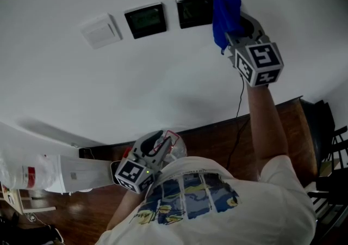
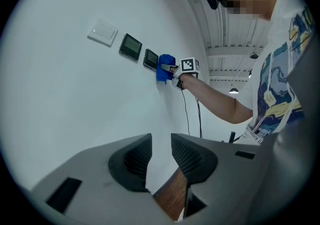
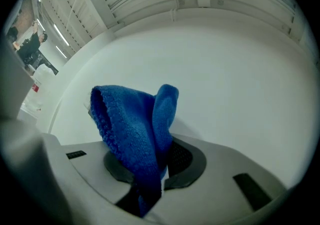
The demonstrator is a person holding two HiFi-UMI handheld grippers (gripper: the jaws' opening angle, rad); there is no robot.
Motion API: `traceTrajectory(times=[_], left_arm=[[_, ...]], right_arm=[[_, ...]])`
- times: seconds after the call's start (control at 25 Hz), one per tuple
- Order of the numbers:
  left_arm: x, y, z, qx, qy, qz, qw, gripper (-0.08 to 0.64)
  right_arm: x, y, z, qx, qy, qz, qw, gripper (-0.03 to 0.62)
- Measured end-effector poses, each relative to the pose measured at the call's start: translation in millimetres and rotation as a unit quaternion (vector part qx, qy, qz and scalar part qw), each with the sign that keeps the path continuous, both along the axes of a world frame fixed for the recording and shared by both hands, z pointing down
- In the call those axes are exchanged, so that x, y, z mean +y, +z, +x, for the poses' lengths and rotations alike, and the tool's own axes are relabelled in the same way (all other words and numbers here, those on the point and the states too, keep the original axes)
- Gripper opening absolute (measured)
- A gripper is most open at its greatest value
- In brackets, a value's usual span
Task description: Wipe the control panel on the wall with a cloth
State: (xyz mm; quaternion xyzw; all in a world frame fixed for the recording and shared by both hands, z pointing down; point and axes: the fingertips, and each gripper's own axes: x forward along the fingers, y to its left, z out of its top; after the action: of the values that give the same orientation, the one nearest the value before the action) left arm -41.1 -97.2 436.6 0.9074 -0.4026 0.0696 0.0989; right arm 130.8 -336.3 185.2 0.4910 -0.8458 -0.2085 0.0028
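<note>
Blue looped-pile cloth (image 3: 132, 129) clamped in right gripper (image 3: 150, 171), weave legible only in right gripper view; glossy black control panel (image 1: 194, 12) alongside in head view; left gripper (image 2: 160, 156) parted, empty.

- On the wall (image 1: 163, 75) we see the switch plate (image 1: 100, 31) leftmost, then the middle panel (image 1: 145, 20), then the right panel (image 1: 194, 12).
- The cloth (image 1: 225, 16), in the right gripper (image 1: 232, 27), sits at the right panel's right edge.

Blue fluffy cloth (image 3: 135, 134): looped nap, rough, matt. White wall (image 1: 163, 75): smooth matt paint. Black square control panel (image 1: 194, 12) by the cloth: faint gloss. White switch plate (image 1: 100, 31): smooth plastic. Brown wooden floor (image 1: 217, 140): polished sheen. Grey right gripper (image 3: 150, 169): matt plastic, ribbed dark pads.
</note>
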Motion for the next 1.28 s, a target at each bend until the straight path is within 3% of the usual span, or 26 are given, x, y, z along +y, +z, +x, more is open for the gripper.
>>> traceTrajectory(times=[0.52, 0.84, 1.04, 1.28], left_arm=[[-7.9, -1.8, 5.2, -0.001, -0.029, 0.010, 0.9995, 0.097], [-6.9, -5.7, -13.3, -0.006, -0.044, 0.010, 0.9989, 0.097], [-7.5, -12.9, -26.9, -0.007, -0.052, 0.013, 0.9985, 0.097], [-9.8, -23.8, -35.4, -0.007, -0.047, 0.012, 0.9988, 0.097]], right_arm=[[-11.6, 5.4, 6.9, -0.003, -0.020, 0.001, 1.000, 0.098], [43.6, 11.4, 7.3, 0.012, -0.027, 0.024, 0.999, 0.098], [84.7, 42.7, 9.9, -0.001, -0.028, 0.002, 1.000, 0.098], [137.3, 102.1, 5.5, 0.002, -0.035, -0.057, 0.998, 0.098]])
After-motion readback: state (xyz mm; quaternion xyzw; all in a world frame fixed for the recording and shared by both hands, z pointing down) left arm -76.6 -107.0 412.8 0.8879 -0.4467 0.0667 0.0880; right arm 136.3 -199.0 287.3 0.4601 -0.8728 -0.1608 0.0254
